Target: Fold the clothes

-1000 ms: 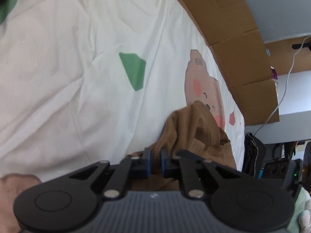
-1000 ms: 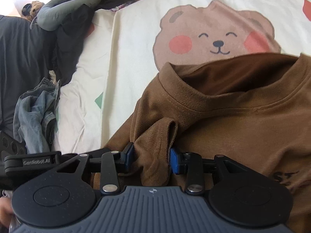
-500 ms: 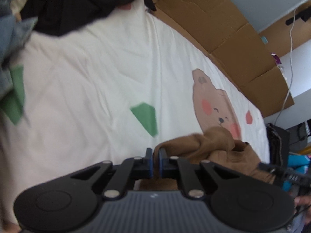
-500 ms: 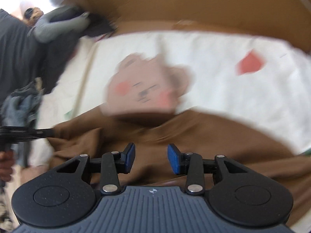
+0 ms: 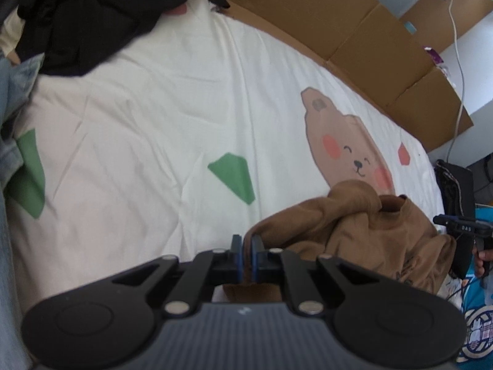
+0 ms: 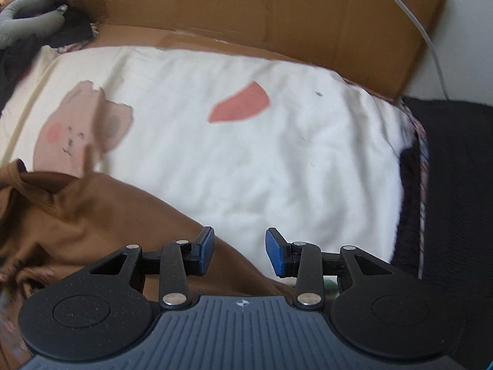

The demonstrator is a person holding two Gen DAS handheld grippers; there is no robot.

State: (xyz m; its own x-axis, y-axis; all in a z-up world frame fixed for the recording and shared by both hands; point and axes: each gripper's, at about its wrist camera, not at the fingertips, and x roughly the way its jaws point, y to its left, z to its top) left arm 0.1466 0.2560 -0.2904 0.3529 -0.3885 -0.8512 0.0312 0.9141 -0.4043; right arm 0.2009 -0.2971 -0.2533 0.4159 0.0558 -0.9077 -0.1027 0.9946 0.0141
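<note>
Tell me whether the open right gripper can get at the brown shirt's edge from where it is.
Probably yes: the right gripper is open right over the brown shirt edge, with nothing between them.

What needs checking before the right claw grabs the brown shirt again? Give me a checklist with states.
1. Left claw shut on the brown shirt: ok, fabric sits between its pads.
2. Right claw open and empty: ok, pads apart with nothing between them.
3. Shirt edge within the right claw's reach: ok, brown fabric lies just under its left pad.
4. Shirt spread flat on the bedsheet: not ok, it is bunched and creased.
5. Sheet bare beside the shirt: ok; the dark clothes lie at the far end.
6. Which part the left claw holds: cannot tell.
</note>
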